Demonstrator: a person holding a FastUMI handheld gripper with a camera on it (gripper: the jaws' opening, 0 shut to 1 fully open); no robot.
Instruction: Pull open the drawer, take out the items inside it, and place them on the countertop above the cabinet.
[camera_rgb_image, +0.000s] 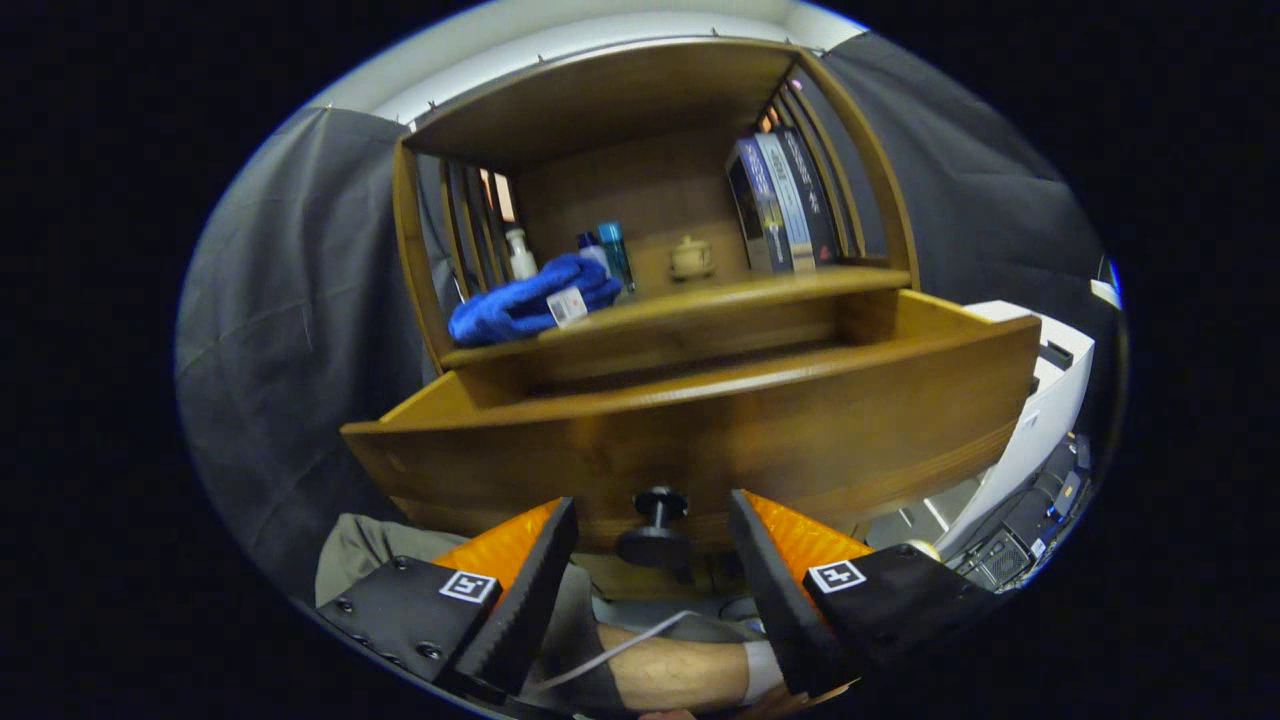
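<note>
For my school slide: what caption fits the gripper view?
Open gripper straddles the knob of the pulled-out drawer.

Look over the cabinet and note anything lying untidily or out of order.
The blue cloth lies crumpled on the countertop, drooping over its front edge. The drawer stands pulled out; the open fingers flank its knob.

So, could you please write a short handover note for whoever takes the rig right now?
Hand-held gripper: open, fingers either side of the drawer knob, not pressing on it.
Drawer: pulled out from the cabinet; its inside is hidden behind the front panel.
Countertop: blue cloth, bottles, a small pot and books are on it.
Done: drawer open.
Left: reach in, check for items, lift them onto the countertop.
</note>
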